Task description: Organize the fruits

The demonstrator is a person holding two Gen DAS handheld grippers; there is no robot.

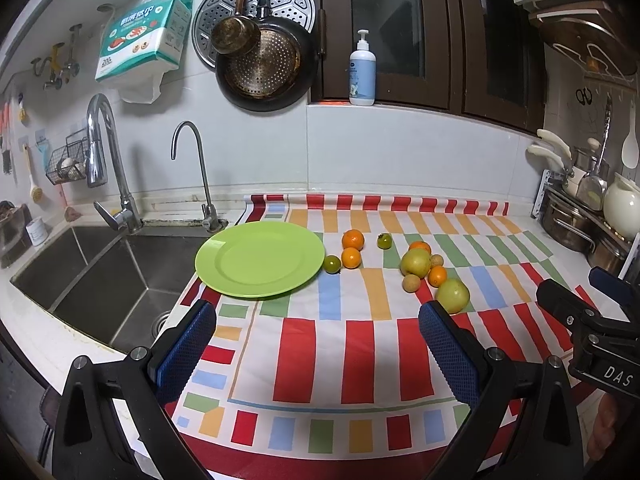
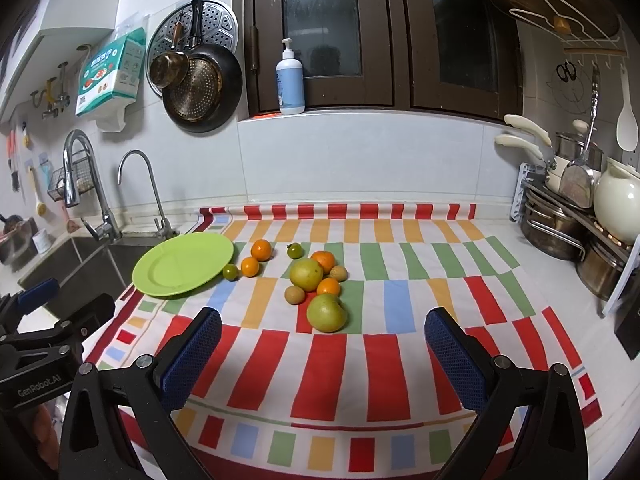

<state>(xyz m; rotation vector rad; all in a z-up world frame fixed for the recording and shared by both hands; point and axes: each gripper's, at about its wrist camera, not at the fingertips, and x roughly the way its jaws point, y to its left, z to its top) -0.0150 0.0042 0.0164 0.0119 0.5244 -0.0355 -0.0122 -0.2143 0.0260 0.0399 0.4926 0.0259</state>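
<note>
fruits: a loose scatter of round pieces on the striped multicoloured cloth (image 2: 400,372), none in either tool
left gripper (image 1: 318,354): blue textured pads spread wide apart, nothing between them, held low over the cloth's near red stripes
right gripper (image 2: 323,356): blue pads likewise wide apart and bare, hovering over the near edge of the cloth, pointed toward the fruit
nearest fruit: large yellow-green round fruit (image 2: 326,313), just beyond the right gripper
cluster behind it: second yellow-green fruit (image 2: 306,275) touching a small orange citrus (image 2: 329,286); two small tan-brown round fruits (image 2: 295,294) beside them
further left: two orange citrus (image 2: 261,249), a small dark green fruit (image 2: 230,271) just beside the plate's rim
plate: flat round lime-green plastic plate (image 2: 160,276), bare, at the cloth's left edge next to the steel sink (image 1: 80,276)
</note>
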